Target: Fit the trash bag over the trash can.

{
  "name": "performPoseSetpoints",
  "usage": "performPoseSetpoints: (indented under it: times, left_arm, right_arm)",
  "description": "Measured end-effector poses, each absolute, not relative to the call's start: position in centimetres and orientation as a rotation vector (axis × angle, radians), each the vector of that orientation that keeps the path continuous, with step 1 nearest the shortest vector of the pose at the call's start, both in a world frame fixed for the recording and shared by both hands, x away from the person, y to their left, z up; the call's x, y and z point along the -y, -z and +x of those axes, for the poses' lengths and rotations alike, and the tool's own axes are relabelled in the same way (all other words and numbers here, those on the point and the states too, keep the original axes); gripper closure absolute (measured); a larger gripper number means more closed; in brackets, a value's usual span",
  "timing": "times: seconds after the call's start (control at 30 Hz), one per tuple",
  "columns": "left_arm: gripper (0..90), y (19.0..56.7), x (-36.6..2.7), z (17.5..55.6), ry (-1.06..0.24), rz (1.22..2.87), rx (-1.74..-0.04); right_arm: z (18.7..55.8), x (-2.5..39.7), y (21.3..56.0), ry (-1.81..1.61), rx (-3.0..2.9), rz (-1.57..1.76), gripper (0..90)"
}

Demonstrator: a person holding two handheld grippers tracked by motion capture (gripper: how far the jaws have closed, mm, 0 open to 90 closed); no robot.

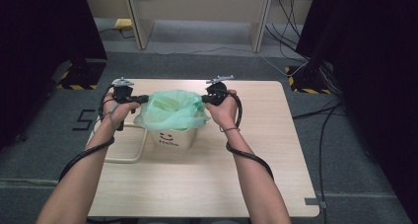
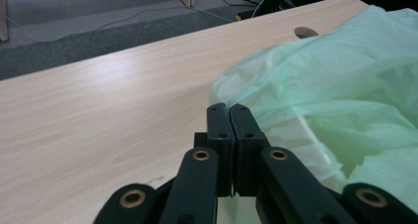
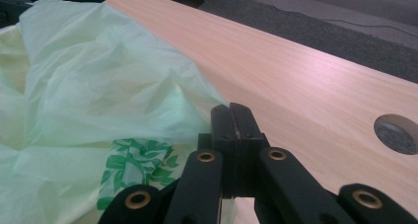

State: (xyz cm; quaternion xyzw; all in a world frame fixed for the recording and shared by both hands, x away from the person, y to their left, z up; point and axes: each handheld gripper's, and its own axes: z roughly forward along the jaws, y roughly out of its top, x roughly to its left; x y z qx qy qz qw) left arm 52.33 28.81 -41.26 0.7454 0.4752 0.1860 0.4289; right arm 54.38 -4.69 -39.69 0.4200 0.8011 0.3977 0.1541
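Grey carpet surrounded the tabletop (image 1: pixel 207 184), where a bin (image 1: pixel 173 137) sat centre-left. Left gripper (image 1: pixel 141 99) and right gripper (image 1: pixel 206 99), fingers pressed together, apparently pinched the bag (image 1: pixel 170 110) at opposite edges; next probably stretching it over the rim.

Light wooden table (image 1: pixel 276 150) on grey carpet (image 1: pixel 345 150). Beyond table: pale wood furniture legs (image 1: pixel 139 21), loose cables (image 1: pixel 288 17). Black curtains (image 1: pixel 39 41) flanking table both sides.

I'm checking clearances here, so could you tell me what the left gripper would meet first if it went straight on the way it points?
Probably the pale green plastic bag: the left gripper, jaws together, points along its edge, with bare wooden table beyond. Depth is unclear.
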Motion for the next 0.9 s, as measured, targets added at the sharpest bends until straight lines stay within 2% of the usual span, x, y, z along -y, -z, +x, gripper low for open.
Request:
performPoseSetpoints:
  times: [0.23, 0.47, 0.67, 0.9]
  left_arm:
    - [86.0, 41.9, -29.1, 51.9, -0.456, 1.878, -1.187]
    - [63.9, 40.2, -30.3, 50.8, -0.514, 1.806, -1.181]
    - [57.3, 38.2, -30.6, 48.7, -0.555, 1.826, -1.100]
    - [52.9, 37.3, -29.2, 45.5, -0.491, 1.887, -0.947]
  right_arm:
    - [54.3, 4.7, 40.3, -1.105, -2.354, 1.220, 89.1]
    - [53.7, 5.9, 38.8, -1.131, -2.321, 1.201, 66.5]
    - [51.9, 6.8, 37.6, -1.210, -2.337, 1.108, 61.0]
    - [49.4, 6.8, 37.4, -1.248, -2.438, 0.979, 56.8]
